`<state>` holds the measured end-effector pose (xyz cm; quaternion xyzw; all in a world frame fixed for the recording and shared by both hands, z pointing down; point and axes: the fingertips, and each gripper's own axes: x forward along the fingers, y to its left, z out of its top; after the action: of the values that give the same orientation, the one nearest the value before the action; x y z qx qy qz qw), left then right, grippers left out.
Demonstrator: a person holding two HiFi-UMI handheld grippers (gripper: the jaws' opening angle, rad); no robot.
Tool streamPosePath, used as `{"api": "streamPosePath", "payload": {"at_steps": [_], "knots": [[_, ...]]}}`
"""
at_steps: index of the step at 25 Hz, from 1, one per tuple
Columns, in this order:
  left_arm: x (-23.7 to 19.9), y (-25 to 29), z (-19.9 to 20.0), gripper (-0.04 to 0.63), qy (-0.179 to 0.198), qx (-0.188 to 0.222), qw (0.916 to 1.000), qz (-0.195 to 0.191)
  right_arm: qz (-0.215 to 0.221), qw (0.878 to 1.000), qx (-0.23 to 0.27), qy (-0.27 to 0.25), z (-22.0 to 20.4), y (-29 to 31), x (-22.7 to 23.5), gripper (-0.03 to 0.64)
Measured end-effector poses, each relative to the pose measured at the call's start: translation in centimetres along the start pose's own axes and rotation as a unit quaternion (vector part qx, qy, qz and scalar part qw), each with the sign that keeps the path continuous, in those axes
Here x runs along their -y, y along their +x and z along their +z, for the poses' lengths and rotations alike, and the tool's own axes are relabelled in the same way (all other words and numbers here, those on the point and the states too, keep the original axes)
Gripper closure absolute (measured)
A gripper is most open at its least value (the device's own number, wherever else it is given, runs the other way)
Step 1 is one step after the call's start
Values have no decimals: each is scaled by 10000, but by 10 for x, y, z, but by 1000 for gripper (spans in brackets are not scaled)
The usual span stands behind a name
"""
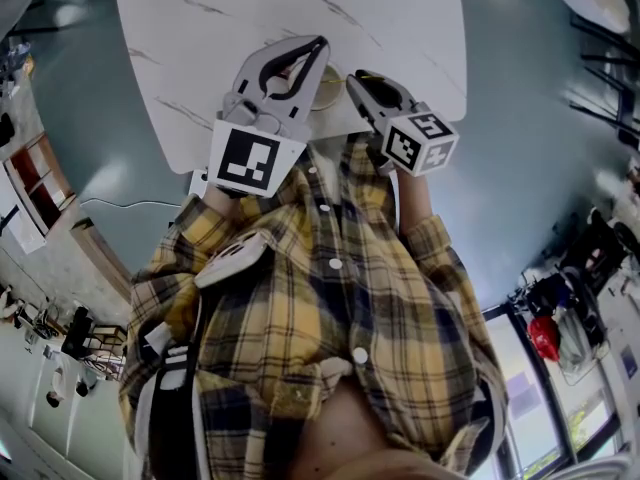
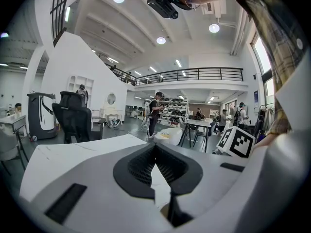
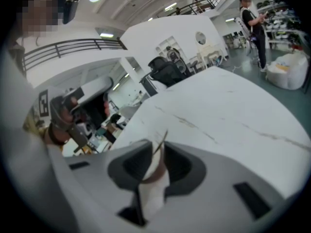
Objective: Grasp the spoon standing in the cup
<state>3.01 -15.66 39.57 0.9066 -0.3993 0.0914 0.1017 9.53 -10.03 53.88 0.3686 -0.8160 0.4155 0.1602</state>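
A small tan cup stands near the front edge of the white marble table, between my two grippers. In the right gripper view a thin spoon handle sticks up from the pale, brown-banded cup. My right gripper straddles that handle; its jaws stand narrowly apart, with a gap wider than the handle. From the head view this right gripper points at the cup from the right. My left gripper hangs over the table just left of the cup, tips together and empty, as the left gripper view confirms.
The table's front edge runs close to the person's plaid shirt. Past the table stand a black office chair, other tables and several people. The right gripper's marker cube shows at the right.
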Motion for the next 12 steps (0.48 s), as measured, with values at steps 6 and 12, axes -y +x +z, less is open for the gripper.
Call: {"api": "streamPosePath", "payload": {"at_steps": [6,12], "knots": [[-2,-5,4,579,8,48,10000,42,-20,9999,-39,-108,0,0,-6,550],[1,-5,6,580,9,91,9999,70,52,10000,-6,-82,2,-3,-6,565]]}}
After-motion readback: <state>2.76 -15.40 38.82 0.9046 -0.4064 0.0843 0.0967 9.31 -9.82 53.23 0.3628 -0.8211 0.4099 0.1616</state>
